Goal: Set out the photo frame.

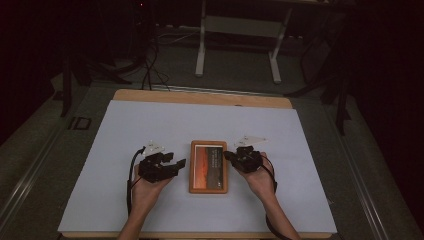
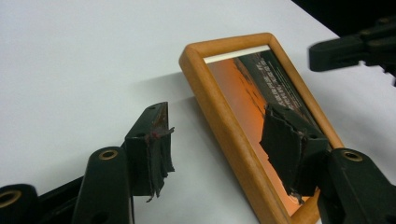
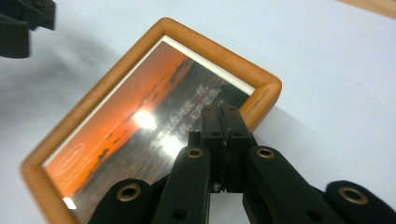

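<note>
Wooden picture frame point(image 1: 208, 166) flat on white sheet point(image 1: 125, 130) covering table point(image 1: 200, 97), roughly centre, a bit toward near edge. Long sides running away from person. Sunset photo w/ pale lettering under glass, orange on one half, darker on the other.

L tongs point(image 1: 181, 163) just left of frame, held in left hand point(image 1: 145, 190). Pads spread, nothing pinched. In left gripper view point(image 2: 224, 149): one jaw over bare sheet beside frame, other jaw over the glass, frame's long wooden rail between them. Pad foam frayed at edges. Contact w/ frame: can't tell, looks slightly above.

R tongs point(image 1: 227, 155) at frame's right long side near far corner, held in right hand point(image 1: 260, 180). In right gripper view point(image 3: 224, 122): pads clenched flat together, nothing between, tips over the glass just inside the frame's rounded corner. Whether tips touch the glass: can't tell.

Grey three-cornered plate on top of each tool; cable trailing back along each wrist.

Beyond table: dark floor, white-legged stand point(image 1: 240, 30), cables point(image 1: 150, 70).

Glare spots on glass in right gripper view.
</note>
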{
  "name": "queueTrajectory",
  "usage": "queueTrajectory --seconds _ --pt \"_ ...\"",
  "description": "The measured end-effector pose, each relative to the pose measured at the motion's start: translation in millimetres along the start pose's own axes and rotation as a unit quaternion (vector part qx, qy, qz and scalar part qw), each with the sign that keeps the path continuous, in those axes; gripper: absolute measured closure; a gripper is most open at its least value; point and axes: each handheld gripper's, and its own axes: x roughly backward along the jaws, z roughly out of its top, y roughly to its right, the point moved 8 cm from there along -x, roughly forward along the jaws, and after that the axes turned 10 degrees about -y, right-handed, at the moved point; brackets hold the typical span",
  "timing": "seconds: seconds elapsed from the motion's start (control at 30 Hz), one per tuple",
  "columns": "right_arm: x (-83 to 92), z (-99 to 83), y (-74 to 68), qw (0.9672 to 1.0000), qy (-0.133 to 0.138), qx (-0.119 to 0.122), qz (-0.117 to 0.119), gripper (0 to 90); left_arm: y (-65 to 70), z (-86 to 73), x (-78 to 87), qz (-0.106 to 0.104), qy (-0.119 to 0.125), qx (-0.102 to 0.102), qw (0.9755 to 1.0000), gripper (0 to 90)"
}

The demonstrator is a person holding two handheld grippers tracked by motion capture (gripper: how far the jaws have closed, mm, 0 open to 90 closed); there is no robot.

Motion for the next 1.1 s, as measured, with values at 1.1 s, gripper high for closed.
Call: queueTrajectory --seconds 1.1 --pt "-30.6 12.8 22.5 0.9989 0.003 -0.045 -0.016 90.0 14.5 4.1 6.9 -0.024 0.018 -0.030 0.9991 42.0"
